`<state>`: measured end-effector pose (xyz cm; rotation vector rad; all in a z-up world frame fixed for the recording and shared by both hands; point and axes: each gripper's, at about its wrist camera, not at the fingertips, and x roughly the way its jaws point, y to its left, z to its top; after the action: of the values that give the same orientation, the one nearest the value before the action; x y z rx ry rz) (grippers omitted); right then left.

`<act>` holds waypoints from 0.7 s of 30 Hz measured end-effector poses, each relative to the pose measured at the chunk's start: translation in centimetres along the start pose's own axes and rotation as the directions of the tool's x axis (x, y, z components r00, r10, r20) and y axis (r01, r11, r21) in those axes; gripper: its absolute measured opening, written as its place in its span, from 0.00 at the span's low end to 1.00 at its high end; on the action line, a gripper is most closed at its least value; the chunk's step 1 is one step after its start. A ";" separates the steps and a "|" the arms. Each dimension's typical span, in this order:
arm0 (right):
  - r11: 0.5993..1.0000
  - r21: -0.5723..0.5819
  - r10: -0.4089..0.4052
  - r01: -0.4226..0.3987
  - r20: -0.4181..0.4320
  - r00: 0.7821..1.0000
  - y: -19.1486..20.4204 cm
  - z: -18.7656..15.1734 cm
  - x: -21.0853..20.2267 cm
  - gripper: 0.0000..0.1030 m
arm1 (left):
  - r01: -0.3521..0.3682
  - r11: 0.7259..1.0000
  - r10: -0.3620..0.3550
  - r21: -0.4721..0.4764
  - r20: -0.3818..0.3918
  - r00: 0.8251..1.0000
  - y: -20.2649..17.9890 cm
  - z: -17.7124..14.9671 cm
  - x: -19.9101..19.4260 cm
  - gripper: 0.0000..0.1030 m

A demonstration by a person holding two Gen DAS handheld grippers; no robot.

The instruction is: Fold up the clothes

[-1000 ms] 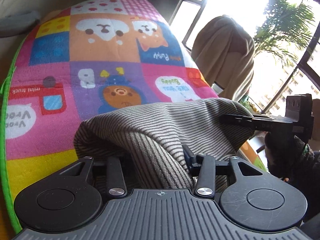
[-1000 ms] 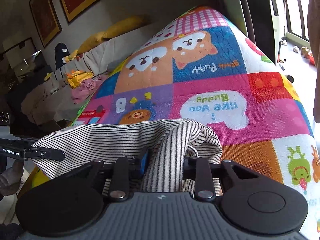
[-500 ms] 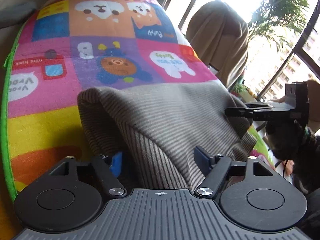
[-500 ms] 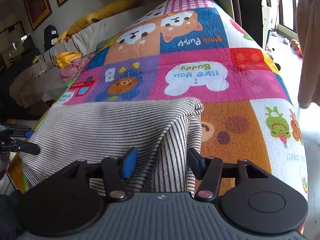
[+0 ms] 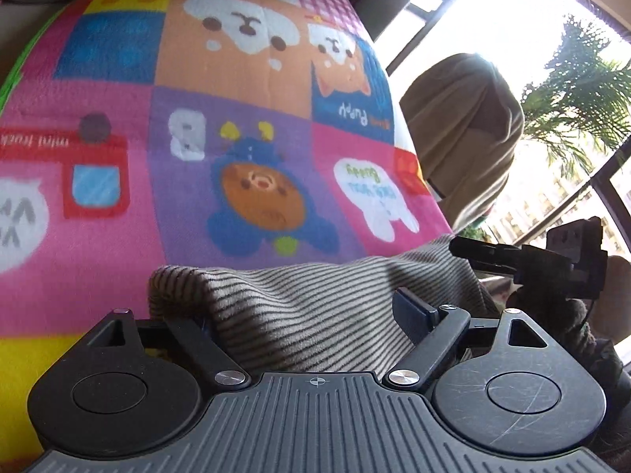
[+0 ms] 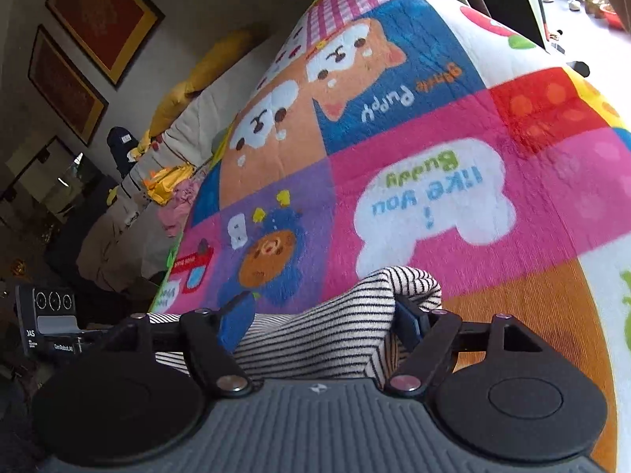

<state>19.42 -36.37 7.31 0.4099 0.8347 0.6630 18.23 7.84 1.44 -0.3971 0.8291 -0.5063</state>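
A large play mat (image 5: 118, 205) printed with bright cartoon squares fills most of both views: puppies on orange and blue, a bear in a blue mane on purple, a white speech bubble on pink. In the right wrist view the same mat (image 6: 453, 126) runs away toward a pale sofa (image 6: 197, 126) with yellow cushions (image 6: 221, 59), and framed pictures (image 6: 102, 8) hang on the dark wall behind it. In the left wrist view a bright window (image 5: 493, 12) with a palm (image 5: 583, 90) outside stands past the mat's far edge, and a brown cloth (image 5: 465, 126) hangs draped over something in front of the glass.

The striped garment (image 5: 315, 307) lies bunched on the near end of the mat, cream with thin dark stripes, its folded edge raised into a soft hump. From the right wrist view the garment (image 6: 355, 327) rises in a rounded fold just ahead of the camera.

The left gripper (image 5: 299, 315) has its fingers spread wide, with the striped cloth lying between them and not pinched. The right gripper (image 6: 323, 323) also has its fingers spread apart, the blue pads standing on either side of the fold with a gap at each. In the left wrist view the right gripper (image 5: 473, 252) shows side-on at the garment's far right edge; from there I cannot tell how its fingers stand.
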 end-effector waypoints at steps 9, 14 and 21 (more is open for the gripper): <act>0.858 -0.272 -0.391 0.436 0.206 0.897 3.9 3.9 3.9 0.79 | -0.211 0.966 0.191 0.148 0.138 0.972 -0.2 4.9 0.6 0.87; 0.803 -0.287 -0.444 0.522 0.294 0.846 4.8 2.0 2.1 0.87 | -0.245 0.932 0.180 0.267 0.246 0.952 -1.7 3.8 -4.4 0.91; 0.741 -0.349 -0.485 0.573 0.312 0.817 6.4 1.6 5.7 1.00 | -0.200 0.929 0.147 0.311 0.187 0.971 -3.8 4.2 1.6 0.93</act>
<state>21.07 -28.02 8.87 -0.1735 0.5454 0.2401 21.41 4.44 5.07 -0.0532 0.6025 -0.4308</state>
